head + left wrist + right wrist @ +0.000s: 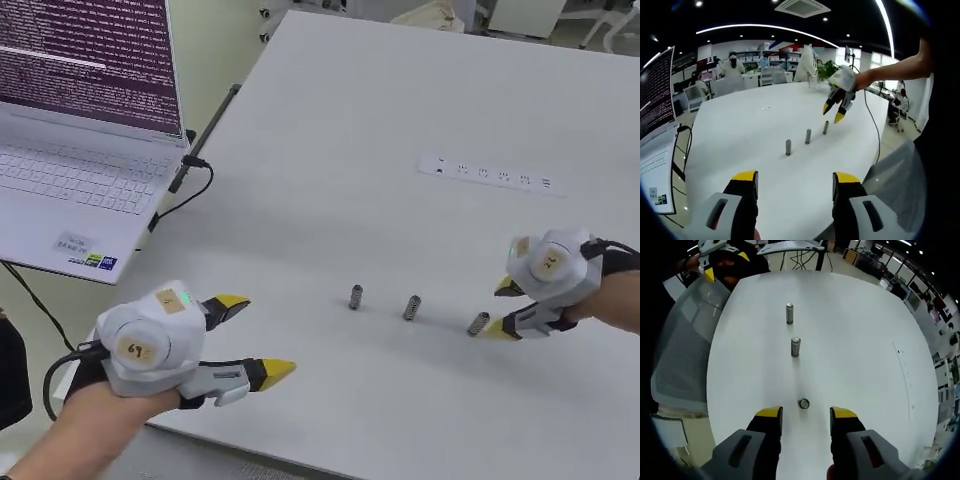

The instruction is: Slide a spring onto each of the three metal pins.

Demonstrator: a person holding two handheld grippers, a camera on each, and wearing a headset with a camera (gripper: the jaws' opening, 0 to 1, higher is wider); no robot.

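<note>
Three short metal pins stand in a row on the white table: left pin, middle pin, right pin. Each looks wrapped in a coiled spring. My right gripper is open just right of the right pin, nothing between its fingers. From the right gripper view that pin sits just ahead of the open gripper, with the middle pin and far pin beyond. My left gripper is open near the table's front edge, well left of the pins.
An open laptop sits at the far left with a black cable plugged in. A white power strip lies behind the pins. A grey mesh chair back stands by the table's near edge.
</note>
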